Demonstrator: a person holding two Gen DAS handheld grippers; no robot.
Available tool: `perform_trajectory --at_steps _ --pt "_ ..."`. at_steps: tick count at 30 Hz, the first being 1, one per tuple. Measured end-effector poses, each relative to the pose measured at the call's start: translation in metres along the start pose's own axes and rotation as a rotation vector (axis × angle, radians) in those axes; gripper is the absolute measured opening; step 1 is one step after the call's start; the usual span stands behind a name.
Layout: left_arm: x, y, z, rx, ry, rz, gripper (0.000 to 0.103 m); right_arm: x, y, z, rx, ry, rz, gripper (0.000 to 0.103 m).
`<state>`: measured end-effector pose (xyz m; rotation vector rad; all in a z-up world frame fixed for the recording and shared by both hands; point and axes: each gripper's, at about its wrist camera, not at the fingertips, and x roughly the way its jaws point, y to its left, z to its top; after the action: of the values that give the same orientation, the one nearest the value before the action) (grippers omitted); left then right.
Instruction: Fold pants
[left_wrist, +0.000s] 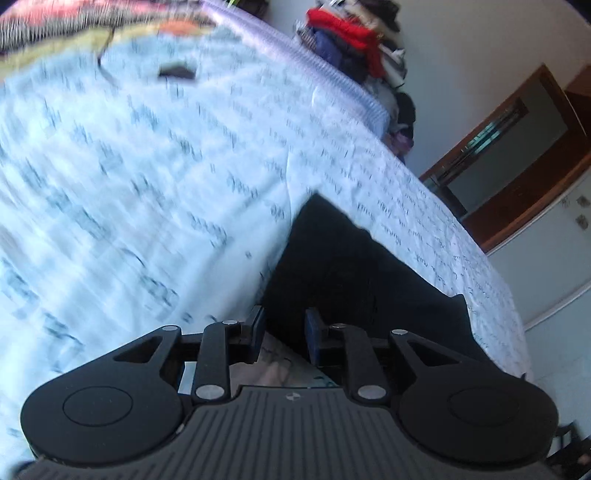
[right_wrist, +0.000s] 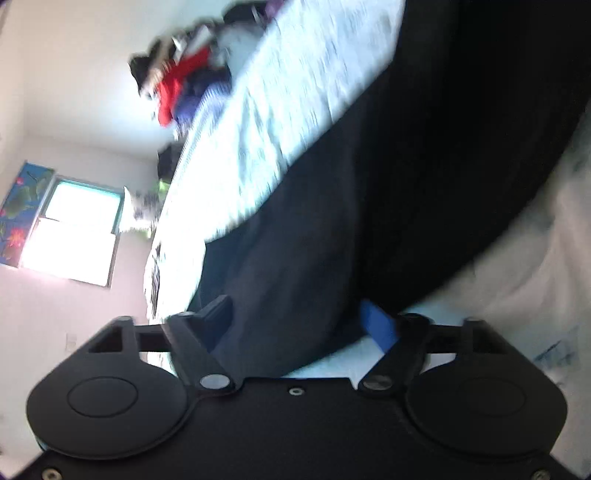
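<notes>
Dark pants (left_wrist: 351, 266) lie flat on the pale printed bed sheet (left_wrist: 147, 166), with one corner pointing away from me. My left gripper (left_wrist: 284, 332) hovers at the near edge of the cloth. Its blue pads stand a narrow gap apart, and nothing is pinched between them. In the right wrist view the pants (right_wrist: 406, 166) stretch as a broad dark band across the sheet (right_wrist: 295, 110). My right gripper (right_wrist: 297, 319) is open wide over their near end. The fabric lies between its fingers, but neither pad presses on it. Both views are blurred.
A pile of clothes (left_wrist: 351, 37) with a red garment sits at the bed's far side, also in the right wrist view as a clothes pile (right_wrist: 177, 81). A small dark object (left_wrist: 176, 71) lies on the sheet. A wooden door frame (left_wrist: 517, 147) and a bright window (right_wrist: 77, 232) border the room.
</notes>
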<state>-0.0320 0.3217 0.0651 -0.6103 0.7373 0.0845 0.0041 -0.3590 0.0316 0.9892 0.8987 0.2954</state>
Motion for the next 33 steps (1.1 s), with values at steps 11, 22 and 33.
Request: perform_trajectory --at_steps 11,22,33 --pt "0.044 -0.126 -0.063 0.261 -0.032 -0.283 0.028 0.150 0.085 0.027 0.032 0.218 0.356 0.082" --pt "0.095 -0.152 -0.134 0.476 0.013 -0.248 0.061 0.318 0.107 0.048 0.035 0.426 0.170 0.020" --pt "0.105 -0.157 -0.034 0.476 -0.098 -0.105 0.089 0.244 0.148 0.046 -0.062 0.316 0.292 0.096"
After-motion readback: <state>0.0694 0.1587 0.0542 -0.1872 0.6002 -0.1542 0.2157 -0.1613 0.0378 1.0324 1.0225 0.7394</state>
